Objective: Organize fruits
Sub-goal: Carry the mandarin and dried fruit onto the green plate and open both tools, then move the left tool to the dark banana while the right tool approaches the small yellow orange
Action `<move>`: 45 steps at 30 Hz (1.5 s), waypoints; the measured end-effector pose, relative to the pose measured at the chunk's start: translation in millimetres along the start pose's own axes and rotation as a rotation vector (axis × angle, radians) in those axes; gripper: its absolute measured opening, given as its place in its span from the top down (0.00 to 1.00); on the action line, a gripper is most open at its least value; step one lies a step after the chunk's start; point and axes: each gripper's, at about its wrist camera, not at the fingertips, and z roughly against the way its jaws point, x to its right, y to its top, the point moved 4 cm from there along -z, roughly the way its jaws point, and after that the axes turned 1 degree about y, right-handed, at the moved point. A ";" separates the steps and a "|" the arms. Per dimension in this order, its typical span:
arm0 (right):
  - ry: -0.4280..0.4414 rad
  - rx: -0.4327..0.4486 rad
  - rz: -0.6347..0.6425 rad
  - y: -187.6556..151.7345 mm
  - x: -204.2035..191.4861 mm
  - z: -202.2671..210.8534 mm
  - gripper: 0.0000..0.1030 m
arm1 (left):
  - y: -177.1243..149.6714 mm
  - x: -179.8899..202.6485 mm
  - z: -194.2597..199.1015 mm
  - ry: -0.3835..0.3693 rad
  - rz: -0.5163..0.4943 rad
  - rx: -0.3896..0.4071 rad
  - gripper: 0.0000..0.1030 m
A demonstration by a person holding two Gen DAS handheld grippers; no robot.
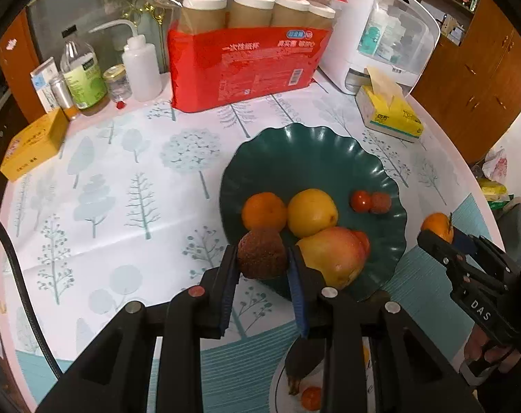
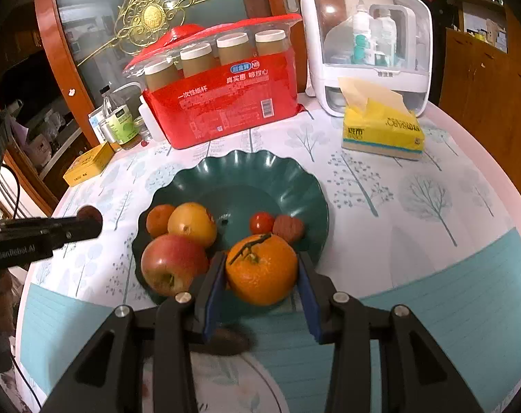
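My left claw is clenched on a rough brown fruit, held over the near rim of the green bowl. My right claw grips a stemmed orange, also at the bowl's near edge, at six o'clock. Inside the bowl already sit a small orange, a yellow fruit, a red-yellow apple, a cherry tomato and a small reddish fruit. I judge the sorting well along: two fruits in hand, and a small tomato left on the white plate below. The bowl's far half, toward twelve o'clock, lies open; the worktop at nine o'clock is roomy, while the red cup pack and tissue box stand well apart.
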 end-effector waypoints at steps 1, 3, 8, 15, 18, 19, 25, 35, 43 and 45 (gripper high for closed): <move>0.002 0.001 0.001 2.0 0.2 -2.2 0.61 | 0.2 1.0 -3.2 -0.008 -0.003 -0.004 0.74; 0.005 0.000 0.009 5.8 -0.2 -7.7 0.61 | 0.7 3.1 -8.7 -0.027 -0.011 -0.011 0.74; 0.012 -0.035 0.017 8.4 0.8 -27.1 0.61 | 0.2 6.3 -22.3 -0.067 -0.013 -0.033 0.73; 0.025 -0.094 -0.002 0.8 1.6 -50.4 0.61 | -3.5 5.6 -36.9 -0.109 0.022 -0.058 0.73; 0.020 -0.106 -0.024 -1.7 3.9 -55.1 0.61 | -4.2 4.7 -39.0 -0.111 0.029 -0.062 0.73; 0.017 -0.109 -0.027 -2.5 4.4 -56.3 0.61 | -4.2 4.3 -39.0 -0.109 0.030 -0.062 0.72; 0.025 -0.121 -0.024 -2.2 4.9 -54.0 0.52 | -2.2 3.2 -27.4 -0.083 0.034 -0.031 0.51; 0.021 -0.082 -0.065 0.3 4.0 -18.1 0.36 | -11.2 5.1 3.5 -0.075 0.020 0.001 0.45; 0.005 -0.039 -0.098 -16.4 -3.5 20.2 0.35 | -26.7 9.1 29.3 -0.111 -0.024 0.017 0.39; 0.001 -0.025 -0.107 -22.1 -6.6 28.9 0.35 | -31.0 9.7 33.8 -0.122 -0.033 0.016 0.38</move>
